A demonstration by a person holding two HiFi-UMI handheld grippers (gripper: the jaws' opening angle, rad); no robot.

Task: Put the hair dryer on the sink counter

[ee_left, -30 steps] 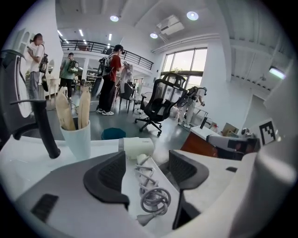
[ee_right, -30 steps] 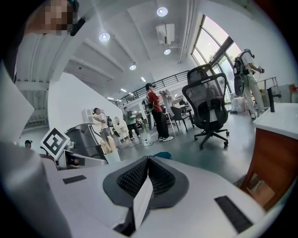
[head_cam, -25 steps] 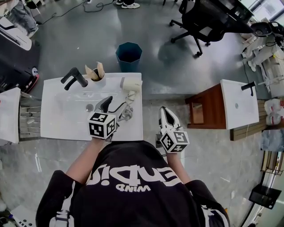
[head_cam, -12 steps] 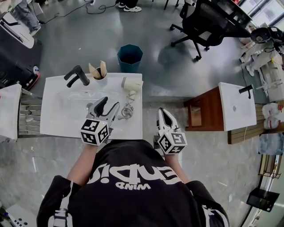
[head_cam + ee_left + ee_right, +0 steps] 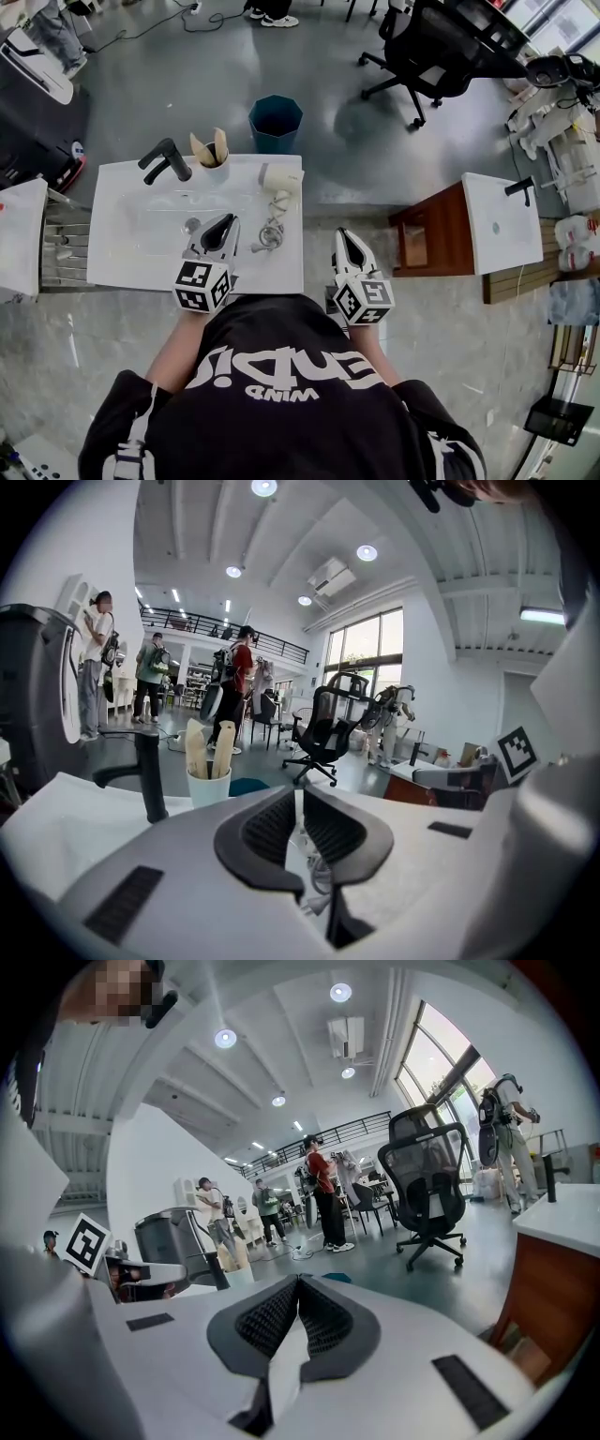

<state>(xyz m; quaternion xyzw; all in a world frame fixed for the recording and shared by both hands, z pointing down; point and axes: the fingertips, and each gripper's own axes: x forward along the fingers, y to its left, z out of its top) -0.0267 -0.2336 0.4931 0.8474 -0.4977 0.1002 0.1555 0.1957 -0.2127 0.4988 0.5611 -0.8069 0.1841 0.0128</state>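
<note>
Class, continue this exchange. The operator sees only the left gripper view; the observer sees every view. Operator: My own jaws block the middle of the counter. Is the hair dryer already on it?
Observer: Yes. In the head view the hair dryer lies on the sink counter, near its far right corner, to the right of the cup.
Operator: What are the right gripper's jaws doing?
Observer: In its own view the right gripper has its jaws together with nothing between them.

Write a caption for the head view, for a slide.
Hair dryer lies on the white sink counter, cord coiled beside it; left tongs, just closed empty, hover nearby.
</note>
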